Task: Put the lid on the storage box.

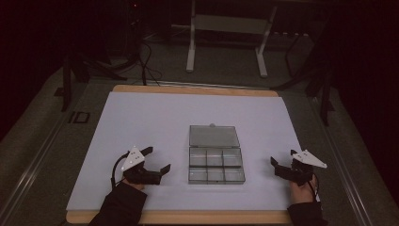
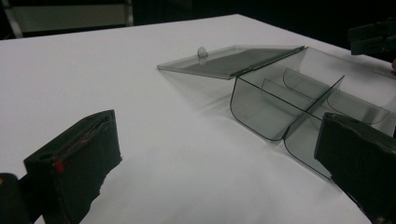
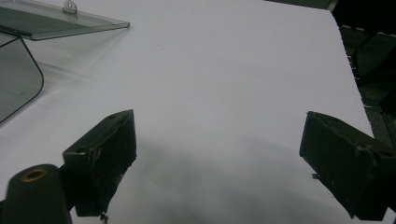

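A clear plastic compartment box [image 1: 216, 165] lies open in the middle of the white sheet, its lid [image 1: 213, 135] folded flat behind it. Its several compartments look empty. My left gripper [image 1: 156, 159] rests on the sheet just left of the box, open, jaws empty. In the left gripper view the box [image 2: 299, 109] and lid [image 2: 229, 60] lie ahead to the right. My right gripper [image 1: 281, 159] sits near the sheet's right edge, open and empty, well apart from the box. The right gripper view has the lid [image 3: 56, 21] at upper left.
The white sheet [image 1: 150, 117] covers a wooden board [image 1: 188, 89] on a grey table. Beyond the table stand a white metal frame [image 1: 226, 42] and dark cables [image 1: 146, 66]. The person's dark sleeves [image 1: 120, 207] enter from the bottom.
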Demonstrator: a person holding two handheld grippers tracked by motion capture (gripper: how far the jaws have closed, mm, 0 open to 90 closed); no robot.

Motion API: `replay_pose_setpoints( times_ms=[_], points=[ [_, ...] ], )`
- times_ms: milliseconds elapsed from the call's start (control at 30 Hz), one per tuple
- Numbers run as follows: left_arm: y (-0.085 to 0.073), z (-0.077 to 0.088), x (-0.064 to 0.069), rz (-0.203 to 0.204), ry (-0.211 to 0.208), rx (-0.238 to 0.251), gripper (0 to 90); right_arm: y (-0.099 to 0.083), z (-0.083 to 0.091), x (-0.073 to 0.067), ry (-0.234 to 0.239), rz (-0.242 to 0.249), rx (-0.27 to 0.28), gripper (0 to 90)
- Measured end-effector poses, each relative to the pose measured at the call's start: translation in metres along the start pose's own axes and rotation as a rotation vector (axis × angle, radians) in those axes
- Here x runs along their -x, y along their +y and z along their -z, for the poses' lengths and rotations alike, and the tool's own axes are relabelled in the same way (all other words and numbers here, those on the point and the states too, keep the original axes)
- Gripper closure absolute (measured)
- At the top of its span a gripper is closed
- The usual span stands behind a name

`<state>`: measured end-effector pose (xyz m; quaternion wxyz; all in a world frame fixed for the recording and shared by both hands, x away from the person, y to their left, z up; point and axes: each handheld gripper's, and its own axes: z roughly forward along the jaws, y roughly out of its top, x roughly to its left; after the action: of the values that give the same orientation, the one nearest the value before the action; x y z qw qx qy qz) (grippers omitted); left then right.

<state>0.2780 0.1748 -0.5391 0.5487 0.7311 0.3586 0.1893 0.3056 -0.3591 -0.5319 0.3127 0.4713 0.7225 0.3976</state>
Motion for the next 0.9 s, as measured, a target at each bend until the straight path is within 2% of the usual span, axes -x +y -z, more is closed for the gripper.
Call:
replay_pose_setpoints(
  times_ms=[67, 100, 200, 267, 500, 767, 900],
  points=[
    [0.001, -0.001, -0.001, 0.006, -0.007, -0.011, 1.4, 0.0, 0.0, 0.0, -0.001, 0.006, 0.0, 10.7],
    [0.001, -0.002, -0.003, 0.015, -0.028, -0.024, 1.4, 0.0, 0.0, 0.0, -0.002, 0.007, 0.0, 10.7],
    [0.003, -0.005, -0.008, 0.07, -0.081, -0.084, 1.4, 0.0, -0.001, -0.002, -0.01, 0.011, -0.007, 10.7],
    [0.004, -0.007, -0.012, 0.091, -0.091, -0.108, 1.4, 0.001, -0.001, -0.003, -0.011, 0.021, -0.011, 10.8],
    [0.019, -0.013, -0.014, 0.105, -0.068, -0.194, 1.4, 0.001, -0.002, -0.004, -0.017, 0.032, -0.02, 10.8],
    [0.044, -0.027, -0.012, 0.131, -0.076, -0.237, 1.4, 0.001, -0.002, -0.004, -0.016, 0.029, -0.016, 10.8],
    [0.056, -0.036, -0.009, 0.112, -0.081, -0.259, 1.4, 0.001, -0.001, -0.004, -0.016, 0.03, -0.013, 10.8]
  ],
)
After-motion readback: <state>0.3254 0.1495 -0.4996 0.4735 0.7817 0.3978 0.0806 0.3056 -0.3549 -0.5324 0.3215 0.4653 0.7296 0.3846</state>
